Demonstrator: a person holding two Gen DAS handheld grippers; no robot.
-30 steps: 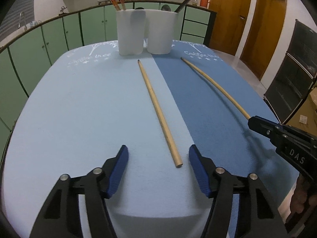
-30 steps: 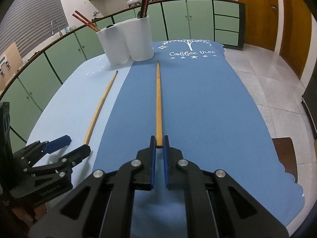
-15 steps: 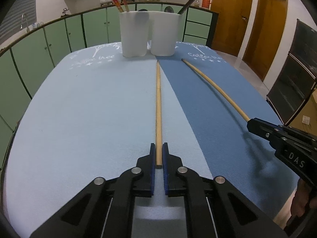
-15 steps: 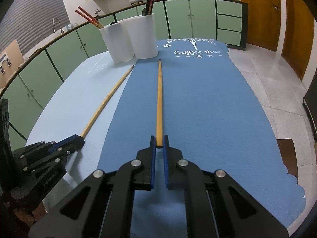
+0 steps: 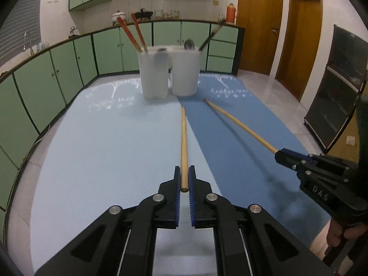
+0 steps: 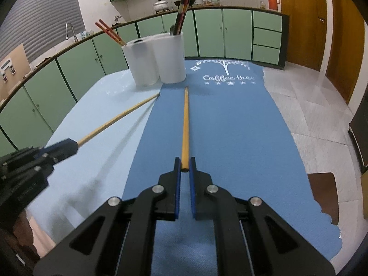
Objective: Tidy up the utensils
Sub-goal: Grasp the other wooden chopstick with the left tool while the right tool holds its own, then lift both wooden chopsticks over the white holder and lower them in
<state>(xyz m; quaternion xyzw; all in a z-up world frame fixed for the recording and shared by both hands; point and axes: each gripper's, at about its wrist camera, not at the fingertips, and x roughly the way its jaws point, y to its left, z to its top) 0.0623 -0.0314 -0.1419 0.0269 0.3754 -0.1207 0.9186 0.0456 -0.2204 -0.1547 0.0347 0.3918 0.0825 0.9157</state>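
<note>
My left gripper [image 5: 184,172] is shut on the near end of a pale wooden chopstick [image 5: 183,142], which hangs above the light blue mat [image 5: 103,149] and points at the cups. My right gripper [image 6: 184,163] is shut on the near end of a second wooden chopstick [image 6: 185,124] over the dark blue mat [image 6: 230,126]. Each view shows the other gripper too: the right gripper [image 5: 281,156] with its chopstick [image 5: 239,124], and the left gripper [image 6: 69,146] with its chopstick [image 6: 119,118]. Two white cups [image 5: 153,73] [image 5: 185,73] stand at the far end of the mats.
The left cup [image 6: 140,64] holds red chopsticks [image 6: 110,33]; the right cup [image 6: 171,57] holds dark chopsticks [image 6: 181,15] and a spoon. Green cabinets ring the table's far and left sides. Tiled floor and a brown seat [image 6: 322,191] lie to the right. A hand [image 5: 333,237] grips the right tool.
My left gripper went from open around the pale chopstick to shut on its near end, then rose and lifted it off the mat. My right gripper stayed shut on its chopstick.
</note>
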